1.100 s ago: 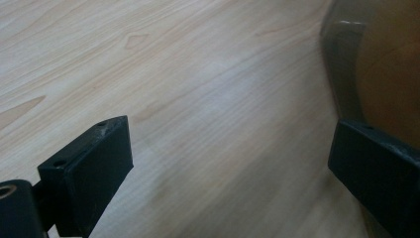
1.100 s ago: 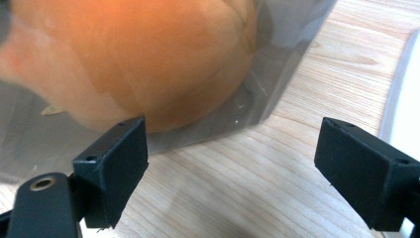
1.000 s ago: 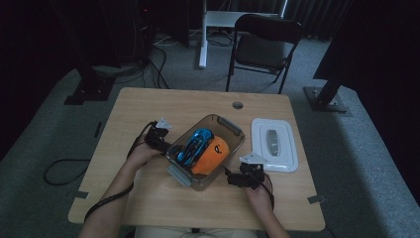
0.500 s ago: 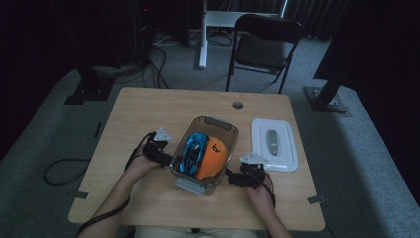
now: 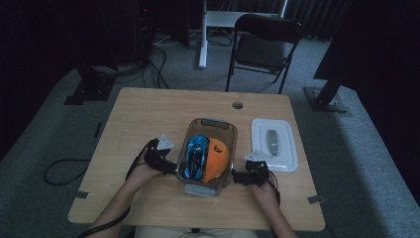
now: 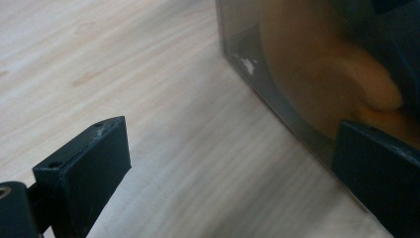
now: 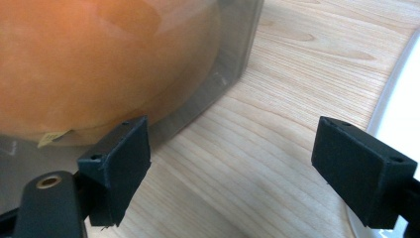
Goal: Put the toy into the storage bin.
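The wooden table [image 5: 148, 114] fills the middle of the high view; its near edge is cut by the bottom of the frame, where the person's forearms come in. Most open room lies in its upper left, bare wood from the container out to the edges. The clear plastic container [image 5: 208, 153] stands at centre, long side running up the frame, holding a blue toy car [image 5: 196, 154] on the left and an orange rounded thing [image 5: 218, 158] on the right; what the orange thing is cannot be made out. Just right of the container lies a white lid [image 5: 275, 144], its edge also entering the right side of the right gripper view.

The left gripper [image 5: 166, 163] sits against the container's left wall, the right gripper [image 5: 247, 174] near its lower right corner. In the left gripper view [image 6: 225, 173] the jaws stand wide, the right one at the wall, contents an orange blur behind smoky plastic. In the right gripper view [image 7: 230, 168] the jaws also gape wide, the left one beside the wall, bare wood between them.
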A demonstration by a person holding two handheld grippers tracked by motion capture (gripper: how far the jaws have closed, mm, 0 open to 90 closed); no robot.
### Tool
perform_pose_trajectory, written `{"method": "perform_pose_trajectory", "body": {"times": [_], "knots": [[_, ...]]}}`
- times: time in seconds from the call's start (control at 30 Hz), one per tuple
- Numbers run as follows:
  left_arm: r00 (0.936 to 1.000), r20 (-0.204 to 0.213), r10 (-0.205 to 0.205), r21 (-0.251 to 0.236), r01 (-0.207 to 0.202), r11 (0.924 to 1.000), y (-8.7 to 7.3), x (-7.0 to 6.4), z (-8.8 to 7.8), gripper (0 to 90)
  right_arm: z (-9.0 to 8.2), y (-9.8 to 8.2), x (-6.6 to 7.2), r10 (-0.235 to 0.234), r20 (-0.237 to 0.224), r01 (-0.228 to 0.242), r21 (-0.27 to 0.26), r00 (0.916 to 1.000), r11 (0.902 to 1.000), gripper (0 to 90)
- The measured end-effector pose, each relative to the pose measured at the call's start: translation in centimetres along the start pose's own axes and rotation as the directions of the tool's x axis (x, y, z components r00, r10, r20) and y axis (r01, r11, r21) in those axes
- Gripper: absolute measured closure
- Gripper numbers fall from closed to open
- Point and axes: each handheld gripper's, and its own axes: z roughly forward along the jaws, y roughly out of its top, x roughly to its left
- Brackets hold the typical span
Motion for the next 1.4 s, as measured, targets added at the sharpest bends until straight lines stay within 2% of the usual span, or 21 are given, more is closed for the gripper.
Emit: {"method": "perform_pose_trajectory", "body": {"times": [0.17,0.27,0.47,0.57,0.67,0.73,0.8,0.9,0.93,1.0,1.03,1.17,1.3,1.4], "knots": [[0.9999,-0.009,0.011,0.006,-0.011,0.9999,-0.1,-0.5,-0.2,2.7,0.3,0.0,-0.2,-0.014,0.017,0.014,0.001,0.9998,0.9999,15.5],[0.9996,-0.006,0.027,0.011,-0.027,0.9996,-0.2,-0.9,-0.5,2.7,0.7,0.0,-0.2,-0.038,0.045,0.038,0.001,0.9983,0.9993,17.1],[0.999,0.015,0.042,0.016,-0.042,0.999,-0.3,-2.0,-0.9,2.7,1.4,0.5,-0.8,-0.038,0.056,0.039,-0.017,0.9977,0.9991,19.4],[0.9976,0.048,0.049,0.008,-0.05,0.9987,-0.2,-2.7,-0.9,2.2,1.5,0.7,-1.3,-0.046,0.067,0.046,-0.008,0.9967,0.9989,20.1],[0.997,0.054,0.054,0.002,-0.055,0.9985,-0.1,-3.2,-0.8,2.1,1.3,0.8,-1.8,-0.044,0.047,0.044,-0.006,0.9979,0.999,19.2],[0.9965,0.071,0.045,-0.002,-0.045,0.999,-0.1,-3.6,-0.6,1.6,0.7,0.9,-2.5,-0.027,0.034,0.027,-0.019,0.9991,0.9995,17.2],[0.9961,0.079,0.041,-0.007,-0.04,0.9992,-0.1,-3.9,-0.5,1.6,0.1,1.0,-2.8,-0.025,0.076,0.027,-0.029,0.9968,0.9992,17.1],[0.9954,0.087,0.039,-0.006,-0.039,0.9992,0.0,-4.3,-0.2,1.6,-0.4,1.0,-3.3,-0.007,0.101,0.012,-0.046,0.9948,0.9989,14.4],[0.9951,0.091,0.039,-0.005,-0.038,0.9992,0.0,-4.4,-0.1,1.6,-1.1,1.1,-3.9,0.039,0.147,-0.033,-0.044,0.9884,0.9985,13.5],[0.9937,0.103,0.045,-0.001,-0.045,0.999,0.0,-4.8,0.2,1.6,-1.7,1.1,-4.9,0.104,0.134,-0.097,-0.056,0.9856,0.9937,13.1],[0.9933,0.105,0.048,0.002,-0.048,0.9988,0.1,-5.0,0.3,1.6,-1.9,1.2,-5.4,0.125,0.132,-0.12,-0.047,0.9833,0.9917,11.8],[0.9913,0.118,0.058,0.007,-0.059,0.9982,0.0,-5.5,0.7,1.6,-2.1,1.2,-6.6,0.128,0.174,-0.126,-0.025,0.9764,0.9918,11.8],[0.9912,0.126,0.042,0.003,-0.042,0.9991,-0.3,-5.5,0.9,1.6,-2.0,1.1,-7.7,0.148,0.248,-0.147,-0.023,0.9573,0.9889,11.9],[0.9909,0.126,0.049,0.004,-0.05,0.9987,-0.4,-5.6,0.8,1.6,-1.8,1.0,-8.9,0.168,0.292,-0.169,-0.023,0.9417,0.9854,14.4]]}}
